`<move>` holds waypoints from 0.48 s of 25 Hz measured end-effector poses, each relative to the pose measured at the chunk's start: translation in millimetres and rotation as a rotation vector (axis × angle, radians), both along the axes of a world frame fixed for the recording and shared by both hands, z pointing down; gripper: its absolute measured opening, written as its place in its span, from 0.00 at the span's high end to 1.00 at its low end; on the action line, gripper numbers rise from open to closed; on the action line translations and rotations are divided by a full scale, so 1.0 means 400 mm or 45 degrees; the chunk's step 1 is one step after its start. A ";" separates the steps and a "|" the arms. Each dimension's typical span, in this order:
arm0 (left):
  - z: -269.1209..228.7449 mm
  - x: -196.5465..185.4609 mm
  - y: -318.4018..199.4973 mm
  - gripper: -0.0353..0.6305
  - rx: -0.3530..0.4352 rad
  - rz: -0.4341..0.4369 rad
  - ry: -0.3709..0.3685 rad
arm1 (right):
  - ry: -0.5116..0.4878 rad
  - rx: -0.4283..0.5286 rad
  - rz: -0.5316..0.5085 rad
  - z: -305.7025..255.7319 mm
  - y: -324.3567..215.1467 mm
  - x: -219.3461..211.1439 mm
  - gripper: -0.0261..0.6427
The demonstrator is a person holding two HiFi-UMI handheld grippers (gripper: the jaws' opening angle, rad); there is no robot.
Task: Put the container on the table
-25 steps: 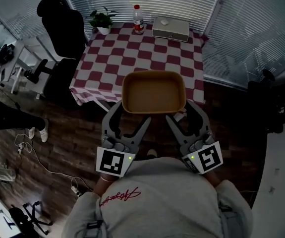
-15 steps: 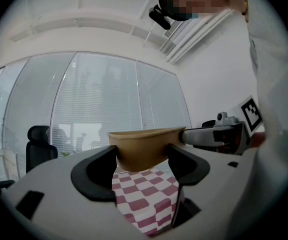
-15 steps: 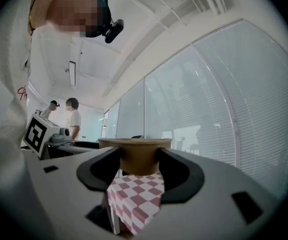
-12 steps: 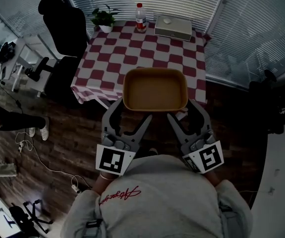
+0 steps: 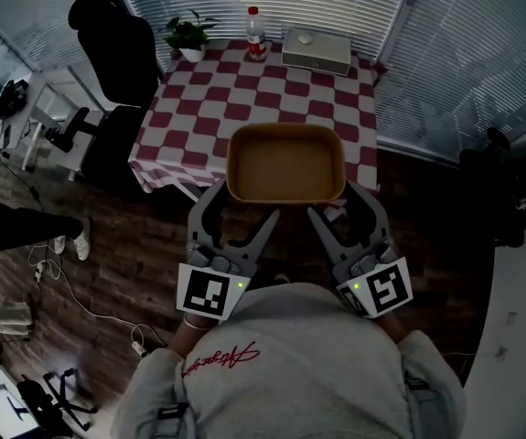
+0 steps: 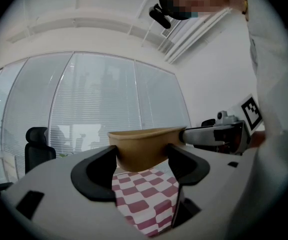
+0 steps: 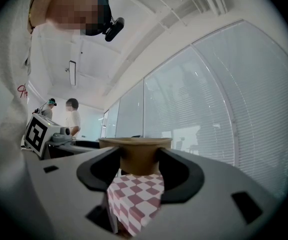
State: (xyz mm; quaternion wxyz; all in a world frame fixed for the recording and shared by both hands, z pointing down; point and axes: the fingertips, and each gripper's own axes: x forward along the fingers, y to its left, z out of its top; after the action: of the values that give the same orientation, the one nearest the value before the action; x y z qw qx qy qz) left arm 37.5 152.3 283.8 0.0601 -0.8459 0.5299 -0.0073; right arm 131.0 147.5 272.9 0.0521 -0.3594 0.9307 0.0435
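Observation:
A brown, shallow, rounded-rectangle container (image 5: 285, 163) hangs in the air at the near edge of the table (image 5: 244, 90), which has a red-and-white checked cloth. My left gripper (image 5: 240, 210) is shut on its near left part, and my right gripper (image 5: 343, 210) is shut on its near right part. In the left gripper view the container (image 6: 141, 146) sits between the dark pads of the left gripper (image 6: 142, 156), with the checked cloth below it. The right gripper view shows the container (image 7: 136, 154) clamped the same way by the right gripper (image 7: 138, 164).
At the table's far end stand a bottle (image 5: 256, 35), a small potted plant (image 5: 187, 37) and a flat white box (image 5: 316, 51). A black office chair (image 5: 112, 39) is at the table's left. Cables and a bystander's legs (image 5: 25, 222) lie on the wooden floor at left. Window blinds line the far walls.
The container and both grippers keep their place and grip. Only the bystander's legs at the left shift a little.

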 end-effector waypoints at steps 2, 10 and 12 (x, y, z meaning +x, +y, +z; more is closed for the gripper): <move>0.003 0.006 0.000 0.46 -0.002 -0.009 -0.006 | 0.001 0.001 -0.008 0.003 -0.002 0.006 0.61; 0.011 0.004 0.012 0.46 -0.024 -0.069 -0.023 | -0.022 -0.009 -0.064 0.014 -0.001 0.004 0.61; 0.012 0.000 0.015 0.46 -0.032 -0.083 -0.028 | -0.026 -0.012 -0.076 0.015 0.000 0.001 0.61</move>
State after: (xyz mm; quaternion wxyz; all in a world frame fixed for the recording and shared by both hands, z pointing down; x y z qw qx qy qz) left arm 37.6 158.4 288.5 0.0551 -0.8288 0.5563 -0.0252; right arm 131.4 147.6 278.9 0.0611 -0.3321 0.9407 0.0338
